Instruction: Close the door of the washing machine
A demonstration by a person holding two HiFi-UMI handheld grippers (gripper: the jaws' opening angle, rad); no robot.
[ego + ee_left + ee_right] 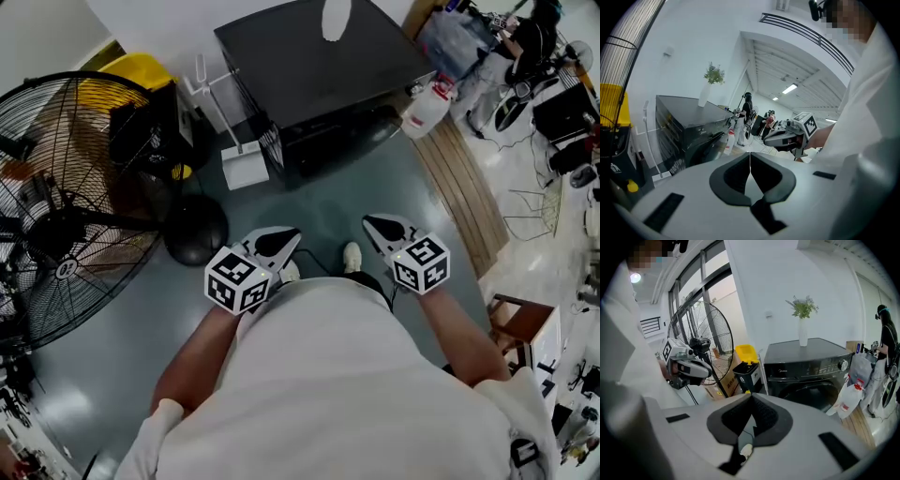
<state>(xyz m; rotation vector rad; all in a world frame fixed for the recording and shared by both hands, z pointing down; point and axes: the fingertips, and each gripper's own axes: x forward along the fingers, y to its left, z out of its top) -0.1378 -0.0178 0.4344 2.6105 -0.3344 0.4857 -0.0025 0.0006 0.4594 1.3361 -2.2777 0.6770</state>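
Observation:
The black front-loading washing machine (319, 66) stands ahead of me, and its round door (812, 391) looks flush with the front. The machine also shows in the left gripper view (686, 133). My left gripper (284, 241) and right gripper (375, 225) hover side by side over the grey floor, well short of the machine. In the left gripper view the left gripper (750, 154) has its pads together with nothing between them. The right gripper (751, 396) is likewise shut and empty in its own view. Each gripper sees the other off to its side.
A large floor fan (56, 225) fills the left side. A yellow-lidded bin (141, 80) stands beside the machine. A white vase (336, 19) sits on the machine's top. A white jug (427, 108) rests by its right corner. A person (886, 333) stands at the far right.

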